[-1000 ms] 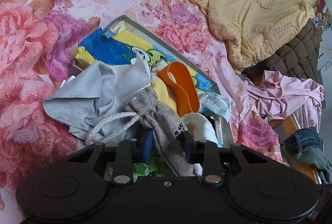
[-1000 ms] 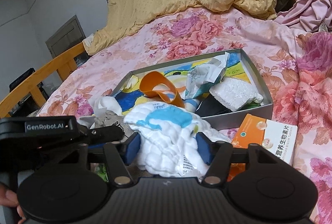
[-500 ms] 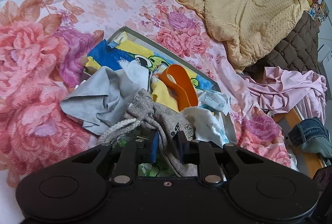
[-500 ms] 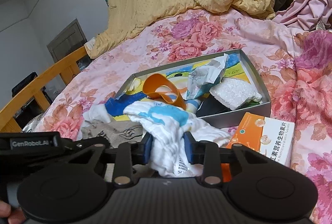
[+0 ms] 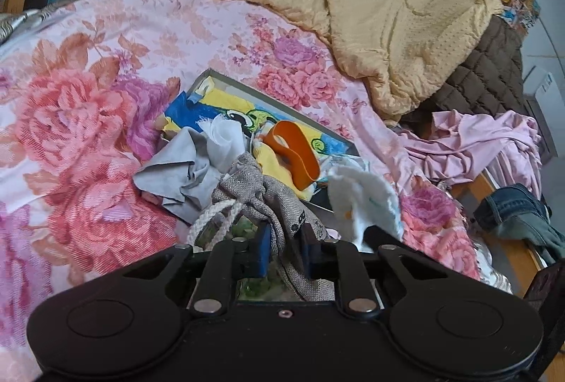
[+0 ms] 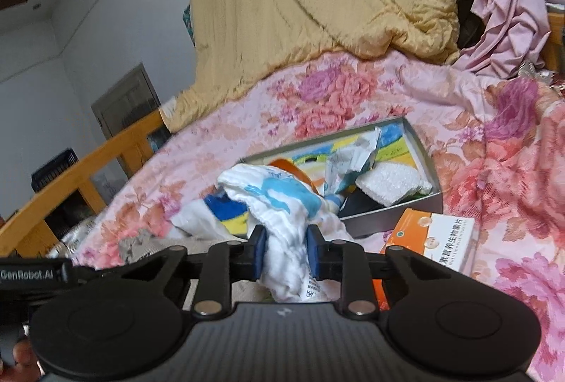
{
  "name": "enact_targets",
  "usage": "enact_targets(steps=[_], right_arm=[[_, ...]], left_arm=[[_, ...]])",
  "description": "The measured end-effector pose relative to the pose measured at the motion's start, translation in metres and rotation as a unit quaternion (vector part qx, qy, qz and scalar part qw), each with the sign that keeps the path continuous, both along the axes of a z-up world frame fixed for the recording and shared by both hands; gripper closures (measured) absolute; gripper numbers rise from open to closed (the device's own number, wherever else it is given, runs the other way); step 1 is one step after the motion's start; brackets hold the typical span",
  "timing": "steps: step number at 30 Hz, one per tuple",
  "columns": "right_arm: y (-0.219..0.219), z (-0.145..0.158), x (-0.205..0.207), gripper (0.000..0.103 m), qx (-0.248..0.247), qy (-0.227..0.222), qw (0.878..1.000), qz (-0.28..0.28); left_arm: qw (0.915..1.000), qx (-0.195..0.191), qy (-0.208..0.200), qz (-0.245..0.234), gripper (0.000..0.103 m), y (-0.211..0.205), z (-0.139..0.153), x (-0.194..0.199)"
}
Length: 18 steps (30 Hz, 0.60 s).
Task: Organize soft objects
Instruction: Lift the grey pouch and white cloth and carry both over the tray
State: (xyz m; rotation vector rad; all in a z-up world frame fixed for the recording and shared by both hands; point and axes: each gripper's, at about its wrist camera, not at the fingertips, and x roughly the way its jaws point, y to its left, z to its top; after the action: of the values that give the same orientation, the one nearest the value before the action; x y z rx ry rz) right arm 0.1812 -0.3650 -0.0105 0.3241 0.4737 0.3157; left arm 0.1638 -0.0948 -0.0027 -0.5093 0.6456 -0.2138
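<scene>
My left gripper (image 5: 285,251) is shut on a burlap drawstring pouch (image 5: 268,191), whose white cord hangs to the left. A grey cloth (image 5: 176,170) lies crumpled just beyond it. My right gripper (image 6: 285,253) has a white cloth with blue print (image 6: 279,201) between its pads, and its jaws are closing on it, squeezing the fabric. That cloth also shows in the left wrist view (image 5: 363,198). Behind both lies an open grey box (image 6: 392,217) holding an orange band (image 5: 293,152), a white sponge (image 6: 392,184) and crumpled wrappers.
Everything sits on a pink floral bedspread (image 5: 88,120). An orange-and-white medicine carton (image 6: 434,240) lies beside the box. A yellow quilt (image 5: 388,11), a brown quilted blanket (image 5: 487,78) and a pink garment (image 5: 483,148) pile up behind. A wooden bed rail (image 6: 88,163) runs at the left.
Both grippers closed: the left on the burlap pouch, the right on the white cloth. Both rose and drew back, lifting their items off the pile.
</scene>
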Motion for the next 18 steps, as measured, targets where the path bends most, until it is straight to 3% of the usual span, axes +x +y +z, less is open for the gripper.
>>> enact_targets(steps=[11,18], right_arm=[[0.015,0.023,-0.053,0.076,-0.021,-0.072,0.997,0.008],[0.021,0.031,-0.061,0.076,-0.020,-0.116,0.993,0.013]], left_arm=[[0.9995,0.010,-0.024,-0.015,0.084,0.016,0.018,-0.050],[0.9983,0.012,-0.055,-0.016,0.084,0.023,0.038,-0.058]])
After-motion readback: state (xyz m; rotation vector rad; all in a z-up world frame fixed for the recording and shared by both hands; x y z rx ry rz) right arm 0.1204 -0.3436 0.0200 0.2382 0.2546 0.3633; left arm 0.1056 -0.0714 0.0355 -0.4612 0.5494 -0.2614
